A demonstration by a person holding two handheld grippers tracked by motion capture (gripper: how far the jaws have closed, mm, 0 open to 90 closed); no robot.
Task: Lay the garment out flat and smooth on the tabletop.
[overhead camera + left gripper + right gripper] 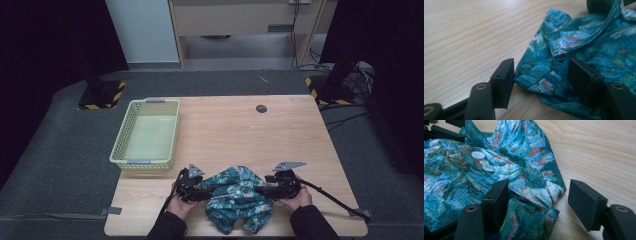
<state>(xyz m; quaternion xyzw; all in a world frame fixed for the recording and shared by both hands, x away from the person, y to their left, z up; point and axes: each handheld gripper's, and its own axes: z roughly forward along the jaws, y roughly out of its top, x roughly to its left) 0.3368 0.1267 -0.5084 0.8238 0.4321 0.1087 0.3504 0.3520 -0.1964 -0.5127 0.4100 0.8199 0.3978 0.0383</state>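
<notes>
Teal patterned shirt [238, 199] lies crumpled at the table's [235, 130] six o'clock edge; left gripper [199, 194] and right gripper [264, 190] straddle its corners, jaws half-open, not pinching; seat each fold deep before closing

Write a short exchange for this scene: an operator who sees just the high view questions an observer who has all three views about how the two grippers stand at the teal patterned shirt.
Operator: From above, both grippers meet the shirt. Has the left one clamped it?
Observer: No. The left gripper straddles a folded corner of the teal patterned shirt with its jaws apart, not pressing the cloth.
Operator: And the right one?
Observer: The right gripper is open too. One jaw lies against the cloth and the other stands over the bare wooden table, with a gap between it and the hem.
</notes>
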